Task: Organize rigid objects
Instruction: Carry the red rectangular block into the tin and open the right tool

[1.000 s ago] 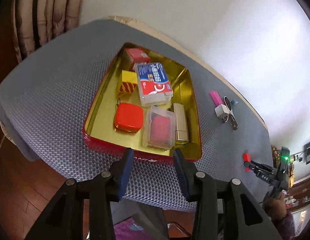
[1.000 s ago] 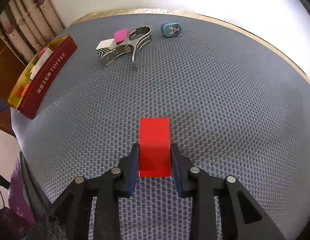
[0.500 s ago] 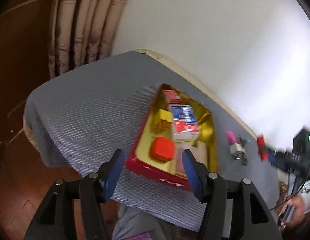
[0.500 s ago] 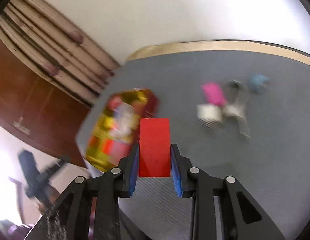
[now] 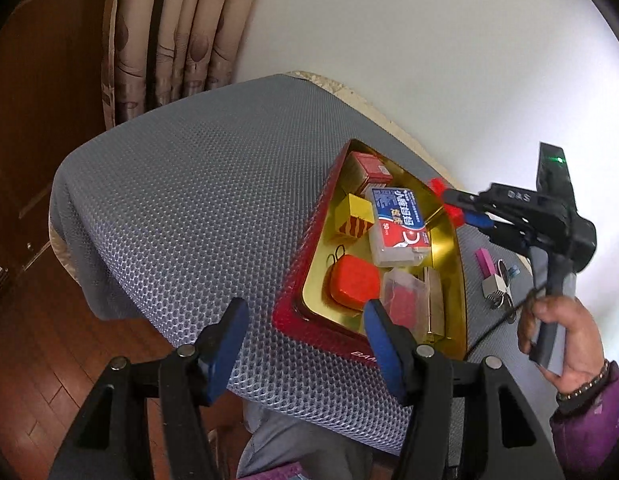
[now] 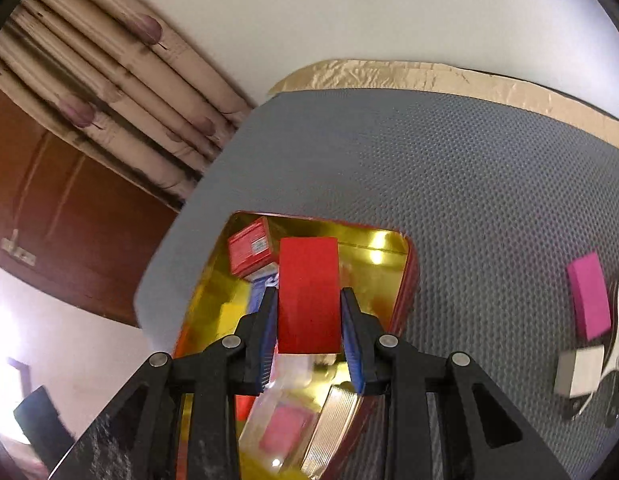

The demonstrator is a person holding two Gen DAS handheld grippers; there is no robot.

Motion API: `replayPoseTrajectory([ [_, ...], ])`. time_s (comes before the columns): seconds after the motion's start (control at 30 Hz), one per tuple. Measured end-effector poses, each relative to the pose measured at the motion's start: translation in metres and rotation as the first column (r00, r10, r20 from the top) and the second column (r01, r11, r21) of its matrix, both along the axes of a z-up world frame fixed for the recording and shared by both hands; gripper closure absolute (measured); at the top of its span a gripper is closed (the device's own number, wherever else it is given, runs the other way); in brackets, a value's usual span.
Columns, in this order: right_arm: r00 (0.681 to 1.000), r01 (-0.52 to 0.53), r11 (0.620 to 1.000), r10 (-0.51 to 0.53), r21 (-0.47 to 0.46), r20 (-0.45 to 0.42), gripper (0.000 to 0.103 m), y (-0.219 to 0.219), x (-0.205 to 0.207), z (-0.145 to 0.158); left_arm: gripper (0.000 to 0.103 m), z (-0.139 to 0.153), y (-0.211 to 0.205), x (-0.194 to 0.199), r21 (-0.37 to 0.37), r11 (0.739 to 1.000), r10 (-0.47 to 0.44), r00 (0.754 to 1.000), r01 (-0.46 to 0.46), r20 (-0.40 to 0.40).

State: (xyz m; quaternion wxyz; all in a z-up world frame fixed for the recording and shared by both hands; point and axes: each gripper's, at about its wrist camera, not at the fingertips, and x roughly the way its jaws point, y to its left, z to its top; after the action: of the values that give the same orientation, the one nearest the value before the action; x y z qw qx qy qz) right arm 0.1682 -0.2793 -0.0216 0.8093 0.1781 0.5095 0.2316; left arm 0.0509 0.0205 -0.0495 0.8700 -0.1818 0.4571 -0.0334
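My right gripper (image 6: 309,320) is shut on a red block (image 6: 308,292) and holds it above the gold tray with red walls (image 6: 405,280). In the left wrist view the same gripper (image 5: 449,204) hangs over the tray's far right rim (image 5: 461,280) with the red block (image 5: 439,186) in it. The tray holds a red box (image 5: 369,168), a yellow block (image 5: 355,216), a blue and red pack (image 5: 397,224), an orange case (image 5: 353,284) and a clear box (image 5: 401,300). My left gripper (image 5: 305,336) is open and empty, near the tray's front edge.
A pink block (image 6: 589,296), a white block (image 6: 579,372) and a metal clip (image 6: 617,364) lie on the grey mesh mat (image 6: 489,184) right of the tray. Curtains (image 5: 169,32) and a wood door (image 5: 37,92) stand to the left. The table edge is close below my left gripper.
My right gripper has lifted the red block off the mat and carried it left, over the tray. My left gripper has drawn back and swung left, and its jaws have opened wider.
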Motion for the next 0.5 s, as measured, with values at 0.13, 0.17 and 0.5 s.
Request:
replayPoseTrajectory([
  [0.13,1.000,0.022,0.999,-0.022,-0.025,0.010,0.072,0.003,0.008,-0.006,0.042,-0.005,-0.001,0.002,-0.011,1.000,-0.011,1.000,0.010,-0.020],
  [0.17,1.000,0.029,1.000,-0.029,-0.011,0.008,0.070,0.001,0.008,-0.006,0.042,-0.005,-0.001,0.002,-0.009,1.000,-0.012,1.000,0.012,-0.022],
  [0.5,0.939,0.273,0.960,-0.253,-0.059,0.233,0.014,-0.120,-0.125,0.010,0.042,0.002,-0.018,-0.002,0.043,0.997,-0.069,0.998,0.069,0.009],
])
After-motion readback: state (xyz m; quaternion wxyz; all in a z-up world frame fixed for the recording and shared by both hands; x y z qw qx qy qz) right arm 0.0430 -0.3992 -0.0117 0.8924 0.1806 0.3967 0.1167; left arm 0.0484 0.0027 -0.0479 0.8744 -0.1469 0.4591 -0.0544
